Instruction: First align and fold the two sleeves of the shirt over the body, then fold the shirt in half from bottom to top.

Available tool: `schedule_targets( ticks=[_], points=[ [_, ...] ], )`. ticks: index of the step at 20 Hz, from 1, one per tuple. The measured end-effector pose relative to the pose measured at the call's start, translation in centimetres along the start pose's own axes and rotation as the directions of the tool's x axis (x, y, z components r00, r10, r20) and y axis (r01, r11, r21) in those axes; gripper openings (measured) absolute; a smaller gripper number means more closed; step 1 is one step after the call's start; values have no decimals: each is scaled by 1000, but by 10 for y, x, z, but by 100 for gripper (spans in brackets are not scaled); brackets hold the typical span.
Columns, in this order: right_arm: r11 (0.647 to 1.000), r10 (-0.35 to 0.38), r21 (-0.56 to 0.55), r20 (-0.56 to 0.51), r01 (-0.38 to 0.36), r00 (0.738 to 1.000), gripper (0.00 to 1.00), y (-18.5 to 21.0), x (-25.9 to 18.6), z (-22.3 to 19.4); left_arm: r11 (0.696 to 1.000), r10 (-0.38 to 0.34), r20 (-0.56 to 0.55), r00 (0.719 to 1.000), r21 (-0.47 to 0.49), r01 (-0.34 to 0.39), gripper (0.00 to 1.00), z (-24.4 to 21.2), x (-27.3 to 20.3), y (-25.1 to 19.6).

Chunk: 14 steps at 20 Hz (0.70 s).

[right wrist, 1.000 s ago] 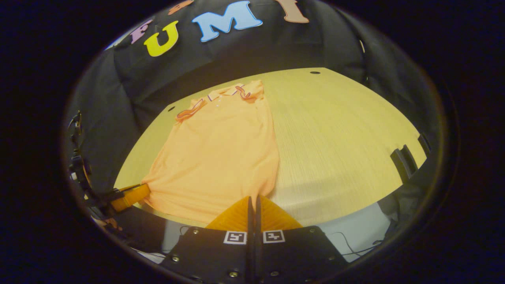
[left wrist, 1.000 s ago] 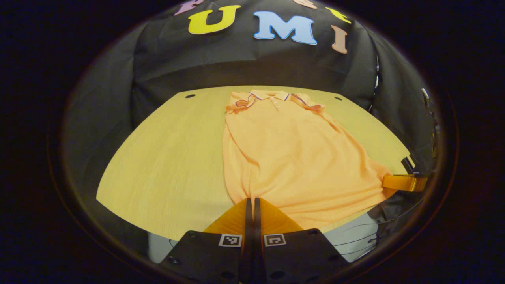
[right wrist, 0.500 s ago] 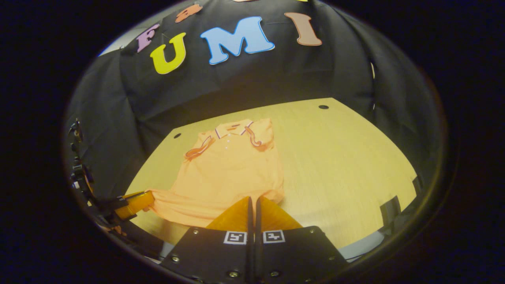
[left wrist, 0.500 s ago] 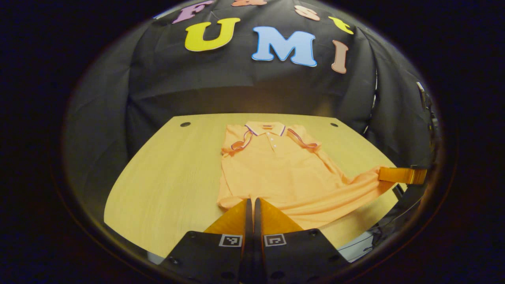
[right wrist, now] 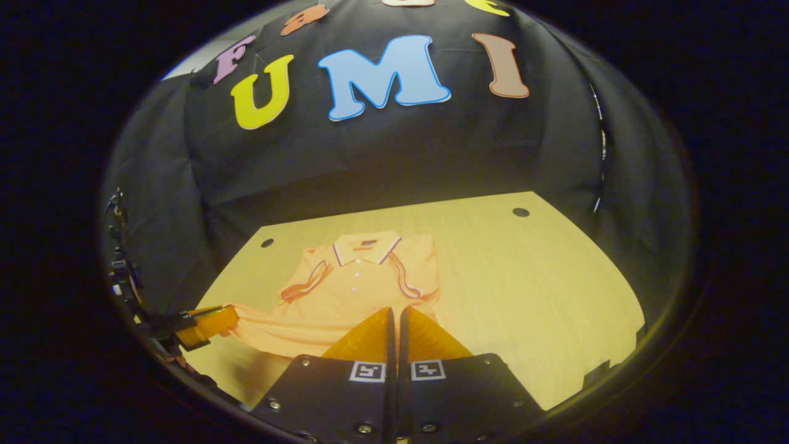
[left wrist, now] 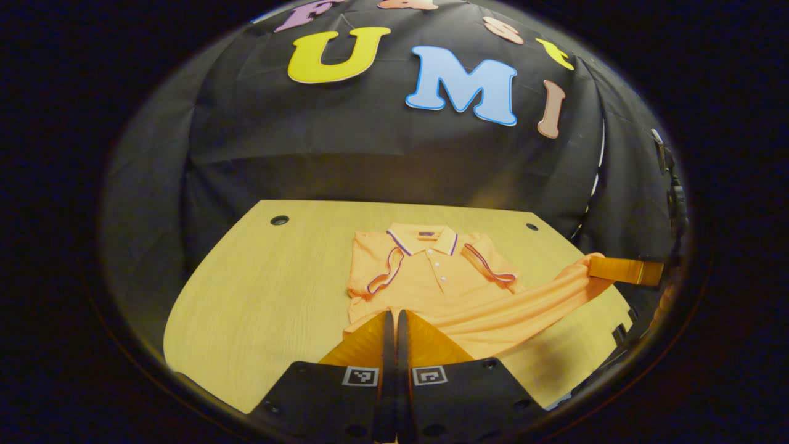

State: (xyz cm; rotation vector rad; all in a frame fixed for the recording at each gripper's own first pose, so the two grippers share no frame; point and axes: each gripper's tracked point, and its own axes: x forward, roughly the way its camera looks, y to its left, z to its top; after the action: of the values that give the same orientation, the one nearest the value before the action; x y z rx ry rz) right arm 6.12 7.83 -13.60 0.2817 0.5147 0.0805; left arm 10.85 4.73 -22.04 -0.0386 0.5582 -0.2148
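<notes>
Orange knit polo shirt (left wrist: 431, 290), hem pinched at each corner: left gripper (left wrist: 394, 320) & right gripper (right wrist: 394, 317), both clamped tight on fabric. Hem's lifted above the pale wooden table (left wrist: 259, 296), collar (left wrist: 425, 237) straight ahead, so fold goes fwd toward it.

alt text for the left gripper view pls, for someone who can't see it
Seen from the left gripper, whose fingers are pinched shut on the bottom hem of an orange polo shirt lying on a light wooden table. At the right, the right gripper holds the hem's other corner raised, the hem stretched between the two above the collar end. The booth's black cloth wall stands behind.
</notes>
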Motion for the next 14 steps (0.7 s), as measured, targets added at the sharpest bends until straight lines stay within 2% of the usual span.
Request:
schedule_targets(
  ticks=[8,14],
  points=[
    [997,-80,-16,28,81,996,1,0,78,62,997,-57,9,998,46,56,6,65,92,12],
    [992,-118,38,31,117,993,1,-11,122,87,994,-65,40,997,87,61,6,100,150,18]
  ],
)
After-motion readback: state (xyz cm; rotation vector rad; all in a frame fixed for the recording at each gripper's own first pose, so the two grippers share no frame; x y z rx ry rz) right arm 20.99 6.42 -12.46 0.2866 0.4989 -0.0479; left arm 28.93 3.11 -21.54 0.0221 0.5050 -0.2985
